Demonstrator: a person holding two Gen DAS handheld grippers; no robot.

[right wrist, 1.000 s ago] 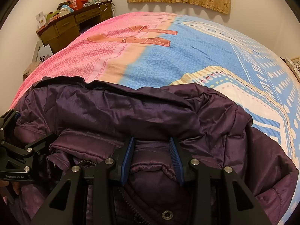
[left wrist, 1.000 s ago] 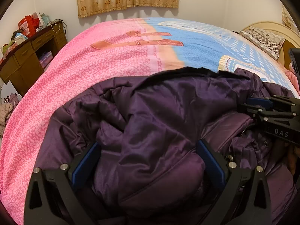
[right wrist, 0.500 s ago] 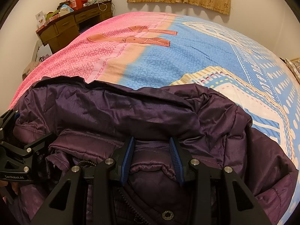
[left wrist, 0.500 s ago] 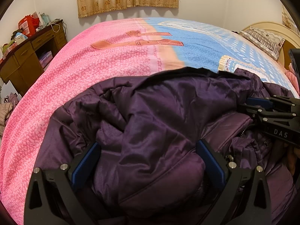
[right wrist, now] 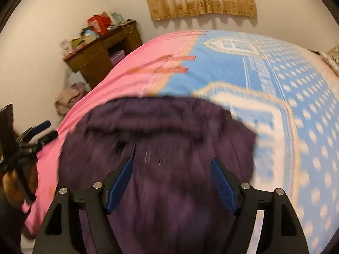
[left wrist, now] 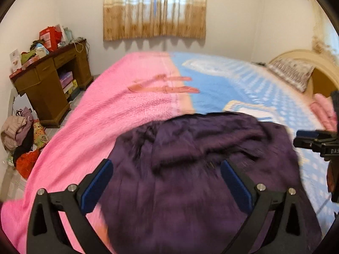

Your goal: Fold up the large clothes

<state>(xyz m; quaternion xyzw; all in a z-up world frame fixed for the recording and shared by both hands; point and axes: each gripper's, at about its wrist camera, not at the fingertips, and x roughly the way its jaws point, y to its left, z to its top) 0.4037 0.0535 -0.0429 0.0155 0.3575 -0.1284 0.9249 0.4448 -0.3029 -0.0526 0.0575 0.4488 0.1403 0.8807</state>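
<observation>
A dark purple padded jacket [left wrist: 201, 158] lies bunched on the bed, blurred by motion; it also shows in the right wrist view [right wrist: 169, 139]. My left gripper [left wrist: 167, 182] is open and empty, raised above the jacket's near part. My right gripper [right wrist: 171, 180] is open and empty, also above the jacket. The right gripper shows at the right edge of the left wrist view [left wrist: 317, 141]. The left gripper shows at the left edge of the right wrist view [right wrist: 31, 137].
The bed has a pink and blue bedspread [left wrist: 131, 110]. A brown desk [left wrist: 48, 80] with clutter stands at the far left by the wall. A pile of clothes [left wrist: 19, 135] lies on the floor beside the bed. A headboard and pillow [left wrist: 294, 72] are at the right.
Both grippers have lifted up and back from the jacket. The right gripper, shut on a jacket fold before, is now open and has let go. The left stays open.
</observation>
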